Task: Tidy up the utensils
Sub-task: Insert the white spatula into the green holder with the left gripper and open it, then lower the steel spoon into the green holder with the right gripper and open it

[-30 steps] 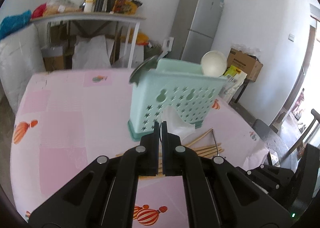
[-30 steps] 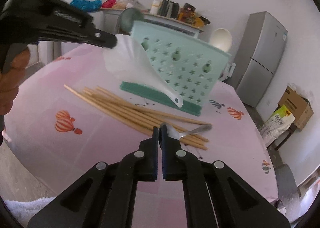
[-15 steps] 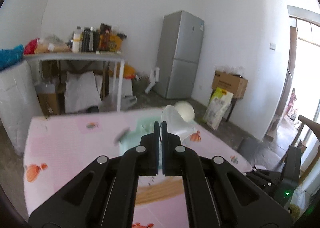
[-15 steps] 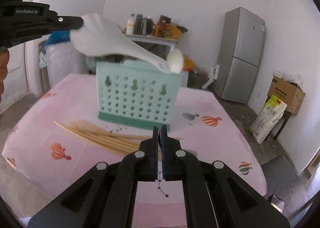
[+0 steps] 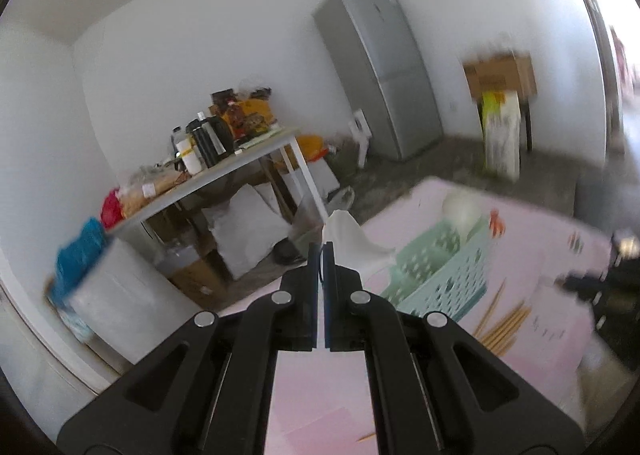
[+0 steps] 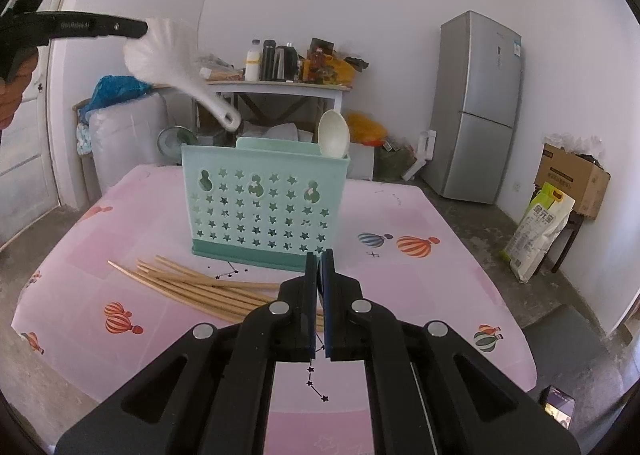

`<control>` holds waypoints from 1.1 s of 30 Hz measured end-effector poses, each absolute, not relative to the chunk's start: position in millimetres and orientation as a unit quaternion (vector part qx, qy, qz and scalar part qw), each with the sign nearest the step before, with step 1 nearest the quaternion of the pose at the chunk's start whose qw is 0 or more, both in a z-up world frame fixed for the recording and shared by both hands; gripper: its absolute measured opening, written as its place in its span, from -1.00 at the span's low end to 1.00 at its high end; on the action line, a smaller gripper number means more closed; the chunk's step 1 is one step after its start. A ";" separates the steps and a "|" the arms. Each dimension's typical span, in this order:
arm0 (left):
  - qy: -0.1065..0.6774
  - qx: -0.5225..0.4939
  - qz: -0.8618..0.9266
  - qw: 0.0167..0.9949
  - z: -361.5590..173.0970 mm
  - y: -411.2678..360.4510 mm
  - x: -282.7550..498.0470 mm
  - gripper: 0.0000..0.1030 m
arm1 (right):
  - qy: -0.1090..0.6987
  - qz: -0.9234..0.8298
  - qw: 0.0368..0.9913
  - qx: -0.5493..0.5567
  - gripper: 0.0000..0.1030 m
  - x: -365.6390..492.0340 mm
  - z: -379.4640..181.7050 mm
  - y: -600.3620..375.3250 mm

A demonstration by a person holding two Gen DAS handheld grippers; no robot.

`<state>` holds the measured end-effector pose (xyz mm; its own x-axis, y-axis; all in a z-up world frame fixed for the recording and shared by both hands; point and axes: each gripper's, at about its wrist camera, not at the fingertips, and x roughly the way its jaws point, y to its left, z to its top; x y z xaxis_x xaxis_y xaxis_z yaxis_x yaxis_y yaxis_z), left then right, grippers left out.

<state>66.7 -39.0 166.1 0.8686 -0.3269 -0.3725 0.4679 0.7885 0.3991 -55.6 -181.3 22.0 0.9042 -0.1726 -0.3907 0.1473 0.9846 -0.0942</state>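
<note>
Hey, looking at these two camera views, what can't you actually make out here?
- Inside of the green basket: right wrist view, hidden by its front wall.
- Near ends of the chopsticks: right wrist view, covered by the right gripper.
- Right gripper in the left wrist view: blurred, cut off at the edge.
- Labels on the shelf bottles: too small.

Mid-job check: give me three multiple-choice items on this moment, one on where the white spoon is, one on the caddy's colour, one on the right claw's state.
1. Where is the white ceramic spoon?
A. held in the air above the utensil caddy
B. lying on the pink tablecloth
C. standing in the caddy

2. What colour is the caddy?
A. orange
B. mint green
C. black

3. How is the right claw?
A. open, empty
B. shut on the chopsticks
C. shut, holding nothing

Answers:
1. A: the left claw grips its bowl end, handle hanging toward the caddy.
2. B: its star-punched wall is pale green.
3. C: its fingers meet with nothing between, the chopsticks lying on the tablecloth.
</note>
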 end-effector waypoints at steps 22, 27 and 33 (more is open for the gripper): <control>0.324 0.189 -0.241 0.895 130.4 -62.8 171.4 -0.60 | 0.203 -0.080 0.976 -0.019 -0.95 -54.5 23.0 -185.2; 0.294 0.111 -0.247 0.916 136.2 -45.1 165.7 -0.18 | 0.203 -0.082 0.976 -0.017 -0.95 -52.9 23.2 -187.8; 0.230 0.026 -0.246 0.941 144.7 -19.8 134.1 0.19 | 0.199 -0.088 0.976 -0.010 -0.95 -52.1 24.8 -191.8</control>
